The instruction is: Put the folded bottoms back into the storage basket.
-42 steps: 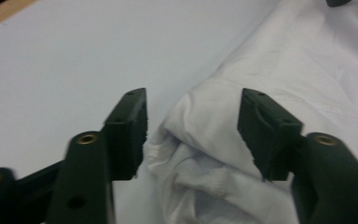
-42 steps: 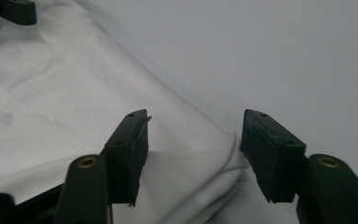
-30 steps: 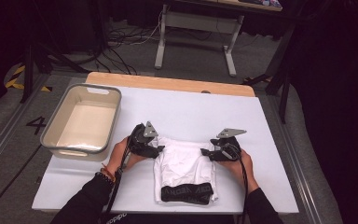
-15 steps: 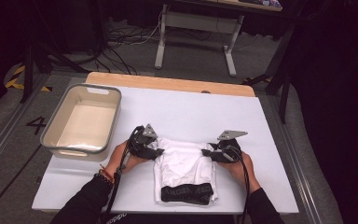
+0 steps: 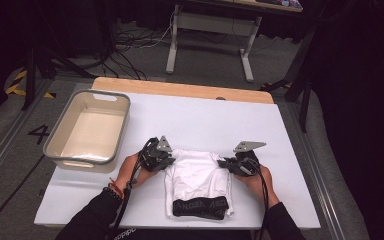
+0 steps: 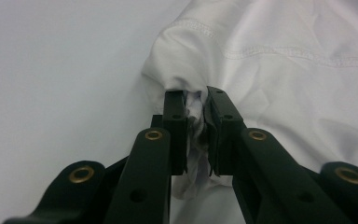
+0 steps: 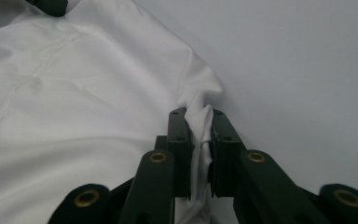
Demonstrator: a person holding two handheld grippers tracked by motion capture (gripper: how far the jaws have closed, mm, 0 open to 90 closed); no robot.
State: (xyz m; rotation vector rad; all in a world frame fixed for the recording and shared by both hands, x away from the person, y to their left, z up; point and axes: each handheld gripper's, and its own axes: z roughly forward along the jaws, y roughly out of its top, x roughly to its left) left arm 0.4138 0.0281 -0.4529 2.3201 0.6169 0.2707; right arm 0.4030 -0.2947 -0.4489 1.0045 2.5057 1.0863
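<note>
A white garment with a black waistband (image 5: 200, 206) lies folded on the white table top (image 5: 200, 125), near the front edge. My left gripper (image 5: 164, 161) sits at the garment's (image 5: 196, 176) far left corner; its jaws have just been closing and now pinch a bunch of the white fabric (image 6: 193, 100). My right gripper (image 5: 228, 164) sits at the far right corner; its jaws have also just been closing and clamp a fold of the cloth (image 7: 199, 119). In each gripper view the fabric is squeezed between the black pads. A hand holds each gripper from below.
A beige bin (image 5: 66, 157) with a grey rim stands at the table's left side. A wooden strip (image 5: 180, 90) runs along the far edge. Beyond it are the floor, cables and a desk frame (image 5: 210, 30). Bare white table lies behind and to the right of the garment.
Both grippers have shut on the garment's far corners. The hands have stayed almost where they were, and the garment lies as before.
</note>
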